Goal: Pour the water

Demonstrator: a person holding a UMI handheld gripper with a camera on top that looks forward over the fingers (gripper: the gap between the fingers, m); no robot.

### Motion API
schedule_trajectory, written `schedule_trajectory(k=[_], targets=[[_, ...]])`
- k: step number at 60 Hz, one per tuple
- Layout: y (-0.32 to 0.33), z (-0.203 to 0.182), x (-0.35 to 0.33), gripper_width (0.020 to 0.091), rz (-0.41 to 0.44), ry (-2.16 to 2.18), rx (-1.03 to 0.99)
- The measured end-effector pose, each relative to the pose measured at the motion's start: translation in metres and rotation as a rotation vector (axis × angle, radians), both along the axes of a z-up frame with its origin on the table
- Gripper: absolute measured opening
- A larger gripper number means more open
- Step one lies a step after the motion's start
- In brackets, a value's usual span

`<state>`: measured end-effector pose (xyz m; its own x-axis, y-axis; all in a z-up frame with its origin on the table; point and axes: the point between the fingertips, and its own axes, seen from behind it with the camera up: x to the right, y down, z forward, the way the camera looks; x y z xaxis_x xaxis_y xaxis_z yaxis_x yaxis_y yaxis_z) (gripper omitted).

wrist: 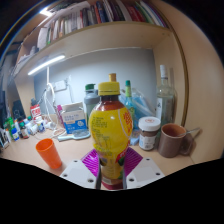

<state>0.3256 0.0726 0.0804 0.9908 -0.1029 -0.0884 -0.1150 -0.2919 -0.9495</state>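
A bottle of yellow-orange drink (111, 128) with a yellow cap and a red band label stands upright between my fingers. My gripper (111, 166) is shut on the bottle, both purple pads (91, 162) pressing its lower body. An orange cup (48, 153) stands on the wooden desk (70, 155) to the left, ahead of the fingers. A brown mug (174, 140) stands to the right, beyond the fingers.
A small jar with a white lid (149, 132) sits beside the mug. Behind are a tall clear bottle (165, 97), a green bottle (127, 96), a dark jar (91, 100), a white box (74, 119) and small items (22, 127) at the left. A bookshelf (100, 35) hangs overhead.
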Motion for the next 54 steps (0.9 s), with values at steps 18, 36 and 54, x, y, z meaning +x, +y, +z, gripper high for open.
schedule_trajectory(k=[18,36,54], targets=[[0.0,-0.026,-0.013,0.0353,0.074,-0.03,0.057],[-0.059,-0.024,-0.022,0.0841,0.042,0.068,-0.14],[-0.228,0.053,-0.085,0.0836,-0.058,0.112,-0.196]])
